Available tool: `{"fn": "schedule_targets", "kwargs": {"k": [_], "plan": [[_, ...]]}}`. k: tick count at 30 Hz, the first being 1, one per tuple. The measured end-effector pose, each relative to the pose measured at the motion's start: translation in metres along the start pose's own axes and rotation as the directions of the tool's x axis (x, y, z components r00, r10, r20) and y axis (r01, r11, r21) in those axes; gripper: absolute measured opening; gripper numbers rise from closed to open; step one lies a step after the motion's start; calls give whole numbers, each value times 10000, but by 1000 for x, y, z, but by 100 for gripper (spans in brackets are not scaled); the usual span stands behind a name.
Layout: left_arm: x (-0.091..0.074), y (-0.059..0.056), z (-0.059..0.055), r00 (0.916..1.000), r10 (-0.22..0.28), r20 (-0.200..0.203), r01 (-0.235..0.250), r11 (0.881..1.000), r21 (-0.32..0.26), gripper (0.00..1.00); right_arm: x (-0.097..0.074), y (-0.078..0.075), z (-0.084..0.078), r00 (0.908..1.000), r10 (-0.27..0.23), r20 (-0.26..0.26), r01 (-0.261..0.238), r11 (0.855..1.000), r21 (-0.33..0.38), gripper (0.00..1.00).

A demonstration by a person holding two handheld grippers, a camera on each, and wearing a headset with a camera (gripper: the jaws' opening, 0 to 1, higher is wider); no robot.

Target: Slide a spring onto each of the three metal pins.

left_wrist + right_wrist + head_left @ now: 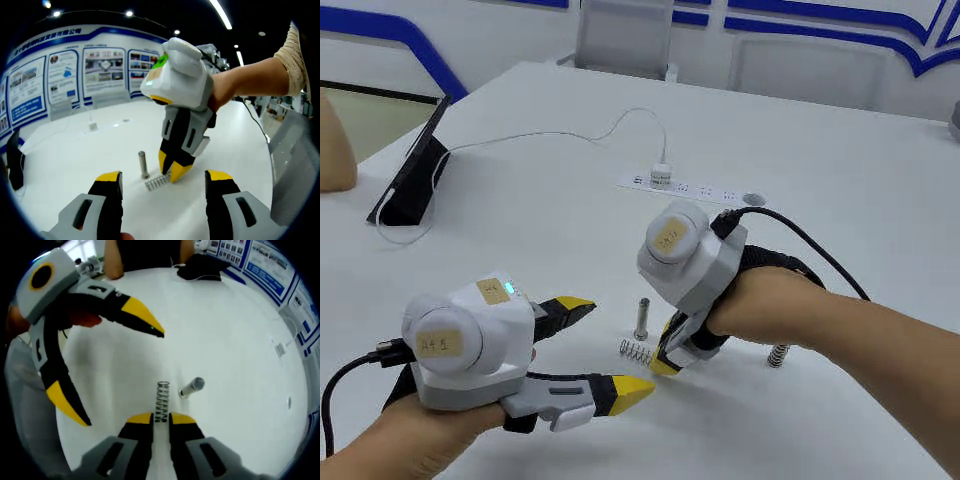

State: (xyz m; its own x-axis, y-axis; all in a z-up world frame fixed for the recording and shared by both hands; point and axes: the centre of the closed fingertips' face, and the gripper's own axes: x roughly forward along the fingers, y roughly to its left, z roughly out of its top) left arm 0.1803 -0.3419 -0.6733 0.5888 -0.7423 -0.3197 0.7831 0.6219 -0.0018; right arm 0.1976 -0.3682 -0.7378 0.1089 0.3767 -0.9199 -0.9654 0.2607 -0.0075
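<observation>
— Where is the spring?
— The spring [634,350] lies flat on the table [820,180], just beside the upright pin [641,318].
— And the right gripper?
— The right gripper [161,419] points down at it. Its jaws are drawn close, pinching one end of the spring between the tips.
— The left gripper?
— The left gripper [620,345] hovers near, jaws spread wide, holding nothing.
— Anything else?
— A second spring [778,354] stands to the right of the right gripper, apart from the pin.
</observation>
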Motion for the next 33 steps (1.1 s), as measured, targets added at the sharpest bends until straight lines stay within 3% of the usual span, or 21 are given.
{"fn": "schedule_targets", "kwargs": {"k": [15,33], "plan": [[0,1,-5,10000,8,-82,-9,10000,-35,67,1,-1,-3,9999,64,-141,-68,9995,-324,12],[5,-13,-4,9993,-338,-187,344,9990,291,62,-47,16,-1,9997,234,-87,-245,9877,-1547,12]]}}
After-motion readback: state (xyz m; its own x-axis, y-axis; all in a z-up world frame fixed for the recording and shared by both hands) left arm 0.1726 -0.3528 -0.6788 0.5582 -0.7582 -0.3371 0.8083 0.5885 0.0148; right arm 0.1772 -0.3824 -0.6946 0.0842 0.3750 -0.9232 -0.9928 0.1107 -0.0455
